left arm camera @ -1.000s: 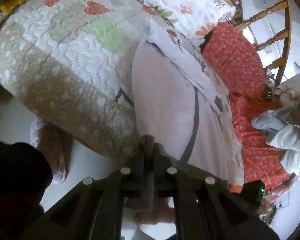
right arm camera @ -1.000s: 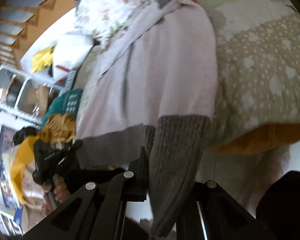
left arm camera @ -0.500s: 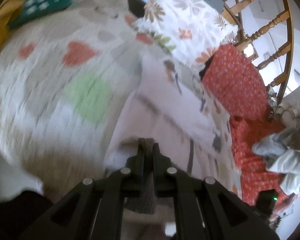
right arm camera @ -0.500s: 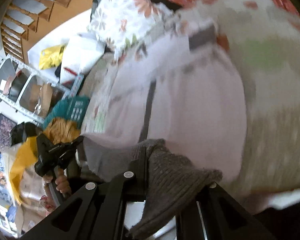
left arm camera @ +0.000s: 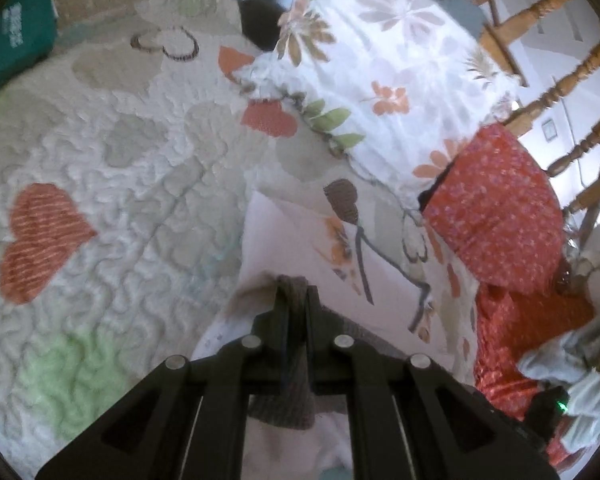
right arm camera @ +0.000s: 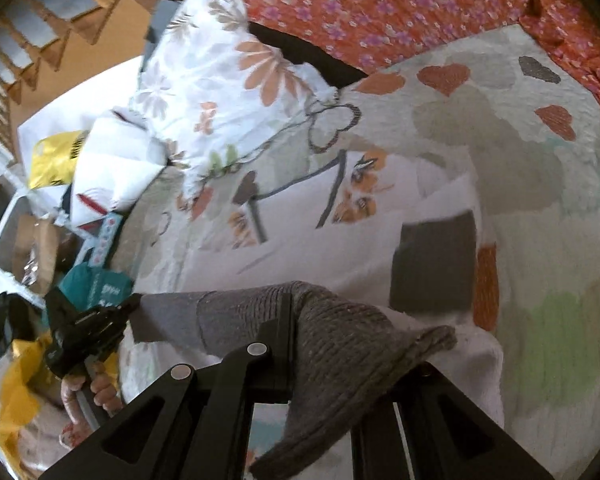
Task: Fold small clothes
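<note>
A small pale pink sweater (left arm camera: pixel 292 248) with grey ribbed hem and cuffs and a printed front lies on the quilt. My left gripper (left arm camera: pixel 294 292) is shut on the grey hem (left arm camera: pixel 288 408). My right gripper (right arm camera: pixel 320 328) is shut on the same grey ribbed hem (right arm camera: pixel 340 344), which drapes over its fingers. The hem is lifted and carried over the sweater's body (right arm camera: pixel 340 240). A grey cuff (right arm camera: pixel 436 264) lies flat at the right. The left gripper also shows in the right wrist view (right arm camera: pixel 84 332).
The heart-patterned quilt (left arm camera: pixel 100 168) covers the bed. A floral pillow (left arm camera: pixel 380 60) and a red flowered cushion (left arm camera: pixel 496 208) lie at the far side. Pale crumpled clothes (left arm camera: pixel 580 372) sit at the right. A wooden chair (left arm camera: pixel 560 92) stands behind.
Both grippers have carried the grey hem up from the bed's edge and forward over the sweater toward its printed top. The sweater's lower half now lies folded over.
</note>
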Demonstrator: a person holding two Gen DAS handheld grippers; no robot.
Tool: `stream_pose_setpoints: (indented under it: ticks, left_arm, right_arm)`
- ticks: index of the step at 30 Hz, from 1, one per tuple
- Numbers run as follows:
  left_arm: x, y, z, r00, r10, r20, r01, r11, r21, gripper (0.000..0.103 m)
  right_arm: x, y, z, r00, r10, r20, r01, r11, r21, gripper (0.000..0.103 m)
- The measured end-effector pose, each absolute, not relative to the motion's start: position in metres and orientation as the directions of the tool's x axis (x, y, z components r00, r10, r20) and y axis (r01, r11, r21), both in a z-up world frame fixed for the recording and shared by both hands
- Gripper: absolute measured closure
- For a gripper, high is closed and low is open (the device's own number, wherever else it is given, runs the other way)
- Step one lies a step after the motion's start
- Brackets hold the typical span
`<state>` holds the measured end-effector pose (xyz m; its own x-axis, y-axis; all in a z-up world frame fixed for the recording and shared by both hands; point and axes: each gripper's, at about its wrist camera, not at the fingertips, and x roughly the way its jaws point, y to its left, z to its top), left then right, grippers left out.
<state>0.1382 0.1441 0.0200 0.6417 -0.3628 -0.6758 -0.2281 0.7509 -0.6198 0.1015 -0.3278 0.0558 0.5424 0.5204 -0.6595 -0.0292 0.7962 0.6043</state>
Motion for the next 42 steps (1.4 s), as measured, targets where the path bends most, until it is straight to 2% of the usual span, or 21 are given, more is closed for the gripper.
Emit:
stream_pose_setpoints:
  ticks: [4,5,6,7,8,9,10,11,12,17,23,30,34,37,42]
  left_arm:
    - [0.171,0.139,0.009,0.621,-0.372,-0.69,-0.261,0.732,-0.63,0.095]
    - [0.175,0.139,0.01,0.633,-0.362,-0.685,-0.271,0.725,-0.634,0.09]
    - [0.179,0.141,0.012,0.648,-0.351,-0.676,-0.279,0.716,-0.64,0.083]
    - [0.182,0.144,0.014,0.665,-0.345,-0.663,-0.285,0.703,-0.651,0.061]
    - [0.183,0.148,0.017,0.682,-0.334,-0.65,-0.294,0.688,-0.663,0.043]
    - [0.181,0.152,0.021,0.703,-0.319,-0.636,-0.306,0.672,-0.675,0.04]
    - [0.181,0.153,0.024,0.711,-0.309,-0.632,-0.312,0.667,-0.677,0.037]
    - [0.181,0.153,0.027,0.711,-0.307,-0.632,-0.311,0.669,-0.675,0.037]
    - [0.182,0.152,0.029,0.705,-0.307,-0.639,-0.309,0.679,-0.666,0.037]
    - [0.173,0.138,0.037,0.66,-0.303,-0.688,-0.282,0.749,-0.6,0.037]
    - [0.148,0.108,0.038,0.569,-0.268,-0.778,-0.193,0.875,-0.443,0.036]
    - [0.126,0.036,0.034,0.467,-0.427,-0.774,0.126,0.899,-0.419,0.036]
    - [0.143,0.007,0.013,0.371,-0.487,-0.791,0.165,0.873,-0.459,0.036]
    - [0.168,-0.001,-0.009,0.359,-0.425,-0.831,0.115,0.903,-0.413,0.036]
    - [0.206,0.021,-0.012,0.504,-0.155,-0.85,-0.047,0.977,-0.206,0.036]
  right_arm:
    - [0.134,-0.345,0.027,0.532,0.53,-0.661,0.04,0.764,0.644,0.093]
    - [0.14,-0.349,0.02,0.531,0.533,-0.659,0.063,0.75,0.658,0.093]
    - [0.15,-0.36,0.009,0.535,0.547,-0.644,0.1,0.716,0.691,0.093]
    - [0.156,-0.367,0.002,0.539,0.559,-0.63,0.123,0.687,0.716,0.09]
    - [0.159,-0.374,-0.002,0.547,0.567,-0.616,0.144,0.661,0.736,0.076]
    - [0.162,-0.385,-0.004,0.577,0.553,-0.601,0.171,0.638,0.751,0.058]
    - [0.162,-0.391,-0.002,0.601,0.534,-0.595,0.179,0.636,0.751,0.052]
    - [0.161,-0.396,0.002,0.625,0.514,-0.587,0.179,0.638,0.749,0.046]
    - [0.162,-0.4,0.008,0.64,0.501,-0.582,0.17,0.646,0.744,0.044]
    - [0.161,-0.395,0.024,0.646,0.456,-0.612,0.135,0.72,0.68,0.044]
    - [0.152,-0.351,0.035,0.604,0.45,-0.657,0.026,0.813,0.581,0.044]
    - [0.143,-0.331,0.03,0.563,0.468,-0.682,-0.002,0.825,0.564,0.044]
    - [0.142,-0.332,0.026,0.551,0.474,-0.687,0.006,0.821,0.572,0.044]
    - [0.141,-0.337,0.02,0.542,0.485,-0.686,0.027,0.806,0.592,0.044]
    - [0.143,-0.349,0.01,0.537,0.49,-0.687,0.072,0.785,0.616,0.044]
